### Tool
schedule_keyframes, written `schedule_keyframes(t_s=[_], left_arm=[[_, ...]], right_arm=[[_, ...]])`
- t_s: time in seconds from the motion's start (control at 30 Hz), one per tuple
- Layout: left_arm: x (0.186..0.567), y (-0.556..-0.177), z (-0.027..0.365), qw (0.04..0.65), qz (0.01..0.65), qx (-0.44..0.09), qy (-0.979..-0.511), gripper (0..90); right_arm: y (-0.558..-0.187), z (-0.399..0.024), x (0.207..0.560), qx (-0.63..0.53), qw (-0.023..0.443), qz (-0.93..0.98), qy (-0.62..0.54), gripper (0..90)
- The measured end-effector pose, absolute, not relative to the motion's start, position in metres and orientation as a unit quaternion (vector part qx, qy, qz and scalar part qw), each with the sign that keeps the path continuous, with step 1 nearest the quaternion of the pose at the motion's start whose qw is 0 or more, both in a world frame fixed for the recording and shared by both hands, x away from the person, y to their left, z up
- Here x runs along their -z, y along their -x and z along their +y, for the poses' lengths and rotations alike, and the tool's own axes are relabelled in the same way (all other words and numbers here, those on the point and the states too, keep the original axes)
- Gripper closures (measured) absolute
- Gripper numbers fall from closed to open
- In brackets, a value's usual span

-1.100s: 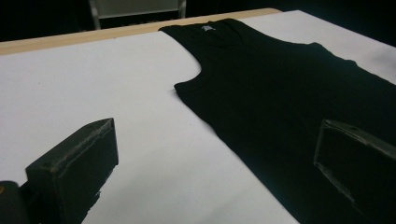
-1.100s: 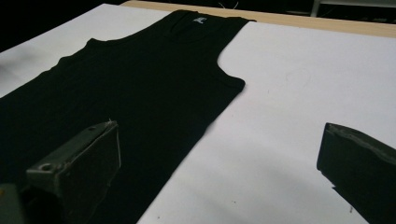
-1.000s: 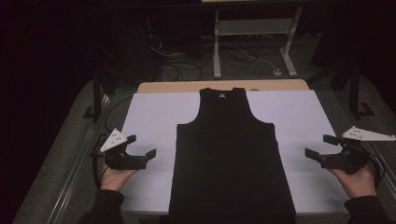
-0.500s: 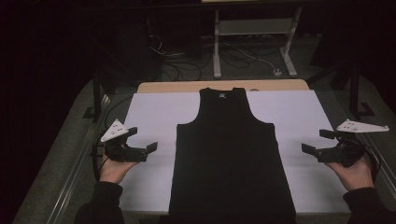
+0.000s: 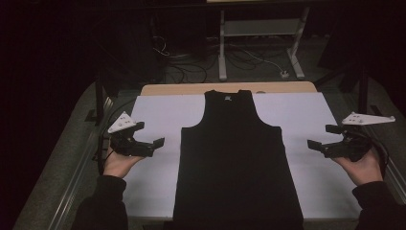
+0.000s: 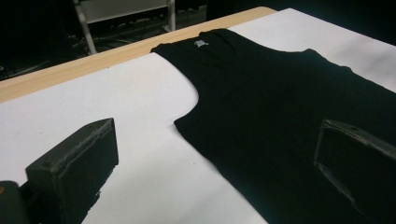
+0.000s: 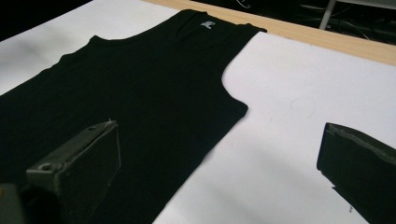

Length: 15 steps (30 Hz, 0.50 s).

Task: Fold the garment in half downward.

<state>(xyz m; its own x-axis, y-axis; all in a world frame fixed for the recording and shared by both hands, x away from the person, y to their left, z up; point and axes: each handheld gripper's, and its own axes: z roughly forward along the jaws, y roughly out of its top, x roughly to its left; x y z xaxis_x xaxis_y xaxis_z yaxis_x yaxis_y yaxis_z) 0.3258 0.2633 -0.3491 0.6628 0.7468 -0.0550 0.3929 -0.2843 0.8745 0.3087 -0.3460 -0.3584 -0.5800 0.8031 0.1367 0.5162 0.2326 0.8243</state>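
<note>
A black tank top (image 5: 237,158) lies flat on a white sheet (image 5: 158,112), neck at the far end and hem toward me. My left gripper (image 5: 151,133) is held over the sheet to the left of the shirt, open and holding nothing. Its jaws point in toward the shirt's side. My right gripper (image 5: 320,136) mirrors it on the right, also open and holding nothing. In the left gripper view the tank top (image 6: 280,102) shows its armhole and neck label between the wide-set jaws of the left gripper (image 6: 215,163). From the right gripper (image 7: 219,163) the tank top (image 7: 154,88) shows the other armhole.
The sheet covers a wooden table whose far edge (image 5: 167,89) shows as a tan strip. Beyond it stand a white table frame (image 5: 258,33) and loose cables (image 5: 191,62) on a dark floor. Metal rails (image 5: 76,191) run along the table's left side.
Both hands have carried their grippers forward, away from me, along the two sides of the shirt. The shirt has not moved.
</note>
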Motion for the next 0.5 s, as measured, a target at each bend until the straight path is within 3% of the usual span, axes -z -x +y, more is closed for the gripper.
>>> schedule_keyframes(t_s=[0.5], left_arm=[[0.343,-0.347,0.257,0.464,0.364,-0.171,-0.789,0.0]], right_arm=[[-0.334,-0.342,0.346,-0.438,0.153,0.778,-0.424,0.0]])
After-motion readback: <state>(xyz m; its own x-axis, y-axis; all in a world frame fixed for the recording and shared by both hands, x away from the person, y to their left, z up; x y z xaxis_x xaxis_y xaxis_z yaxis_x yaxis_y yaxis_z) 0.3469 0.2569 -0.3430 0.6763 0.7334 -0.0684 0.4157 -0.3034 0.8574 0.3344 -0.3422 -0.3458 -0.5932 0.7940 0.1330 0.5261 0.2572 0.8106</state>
